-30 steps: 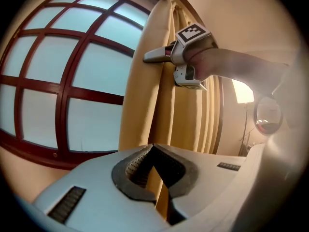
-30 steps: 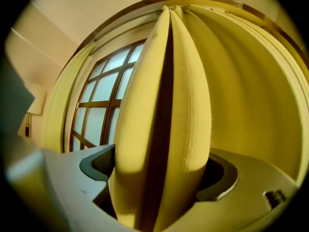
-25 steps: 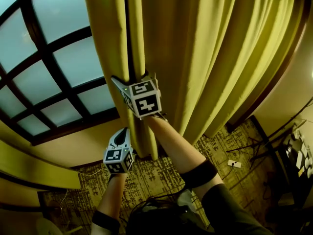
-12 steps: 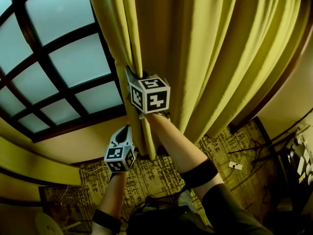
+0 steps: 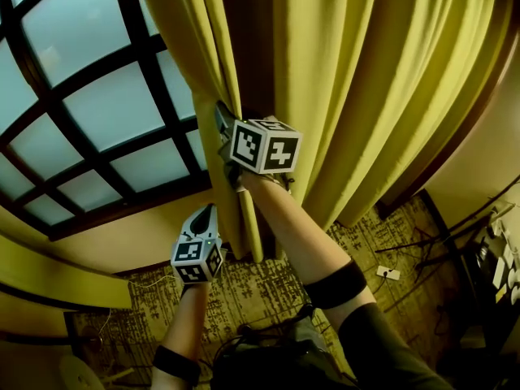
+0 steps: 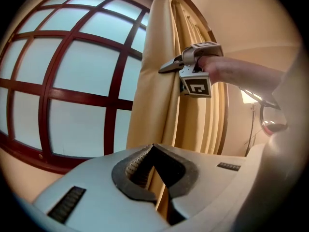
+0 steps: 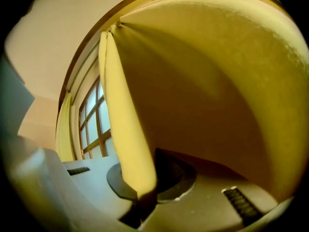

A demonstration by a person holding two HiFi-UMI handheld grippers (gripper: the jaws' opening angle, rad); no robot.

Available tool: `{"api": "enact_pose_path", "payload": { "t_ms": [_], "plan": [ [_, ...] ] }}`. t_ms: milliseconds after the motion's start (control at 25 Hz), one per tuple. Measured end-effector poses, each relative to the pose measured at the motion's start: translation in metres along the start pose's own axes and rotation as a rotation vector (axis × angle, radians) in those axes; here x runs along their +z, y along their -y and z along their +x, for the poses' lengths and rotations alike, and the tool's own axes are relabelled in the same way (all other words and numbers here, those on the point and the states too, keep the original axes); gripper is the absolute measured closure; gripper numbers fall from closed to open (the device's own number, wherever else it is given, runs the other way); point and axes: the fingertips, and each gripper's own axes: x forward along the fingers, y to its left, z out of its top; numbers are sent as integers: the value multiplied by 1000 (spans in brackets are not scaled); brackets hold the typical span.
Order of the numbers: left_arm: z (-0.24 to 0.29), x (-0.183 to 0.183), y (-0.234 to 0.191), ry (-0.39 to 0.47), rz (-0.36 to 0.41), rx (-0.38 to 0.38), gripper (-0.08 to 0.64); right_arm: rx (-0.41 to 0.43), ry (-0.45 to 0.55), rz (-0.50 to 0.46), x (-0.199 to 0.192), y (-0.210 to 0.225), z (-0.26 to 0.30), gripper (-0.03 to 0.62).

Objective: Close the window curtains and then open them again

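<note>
A yellow curtain [image 5: 366, 80] hangs bunched in folds to the right of the dark-latticed window [image 5: 89, 112]. My right gripper [image 5: 221, 119] reaches its left edge at mid height. Its jaws have just closed and are shut on that edge fold. The right gripper view shows the fold [image 7: 130, 129] pinched between the jaws of the right gripper [image 7: 140, 195]. My left gripper [image 5: 208, 211] is lower, pointing up beside the curtain's hem, shut with nothing in it. The left gripper view has the shut left gripper [image 6: 152, 147] below the right gripper [image 6: 165, 69] on the curtain [image 6: 157, 100].
The window panes [image 6: 72, 76] are frosted and bright. A pale sill [image 5: 57, 279] runs under them. The patterned carpet [image 5: 244, 291] has cables and a white power strip [image 5: 388, 272] at the right. A second curtain [image 7: 63, 129] hangs at the window's far side.
The right gripper's jaws, spread around the curtain edge a second ago, have closed on it. The gripper has rolled and shifted right with the fabric. The left gripper moved only slightly.
</note>
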Motion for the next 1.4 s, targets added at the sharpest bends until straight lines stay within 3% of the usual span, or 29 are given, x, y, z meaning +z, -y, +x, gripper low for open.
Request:
{"api": "enact_pose_path", "payload": {
  "t_ms": [760, 1400],
  "plan": [
    [92, 29, 104, 24, 25, -61, 560, -52, 104, 137, 96, 131, -59, 563],
    [164, 51, 217, 36, 65, -149, 560, -75, 237, 149, 208, 237, -136, 561]
  ]
}}
